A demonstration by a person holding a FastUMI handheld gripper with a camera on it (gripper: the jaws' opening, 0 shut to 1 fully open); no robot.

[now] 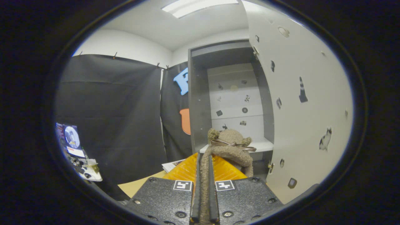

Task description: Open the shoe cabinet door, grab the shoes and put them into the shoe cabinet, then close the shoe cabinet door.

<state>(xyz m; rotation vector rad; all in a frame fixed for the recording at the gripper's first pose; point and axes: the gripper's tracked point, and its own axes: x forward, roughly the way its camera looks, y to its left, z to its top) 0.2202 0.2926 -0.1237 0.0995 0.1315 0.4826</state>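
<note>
The shoe (229, 147), a fuzzy tan slipper with a thin bow across its upper, is held up in the gripper (204, 187), whose 2 fingers are closed on a narrow strip of the fuzzy fabric that runs back between them, so both press on it. The body of the shoe hangs just beyond the fingertips, in front of the open shoe cabinet (218, 93) and level with the front edge of its white shelf (261, 145); whether it touches that edge cannot be told. The cabinet opening is framed by a dark grey side panel on the left and a dark top edge, and its pale back wall carries small stickers. The cabinet door (300, 93) stands swung wide open to the right of the shoe, its inner face pale and dotted with stickers, its lower edge coming down close beside the gripper; the shoe sits near the door's hinge side with free room above it inside the cabinet. Below and left of the fingers a bare strip of tan tabletop (137, 186) shows, with some printed paper (172, 165) lying on it. Black cloth hangs behind as the booth wall, white walls and a ceiling light panel (197, 6) above it, and a small screen (71, 139) stands far off to the left
</note>
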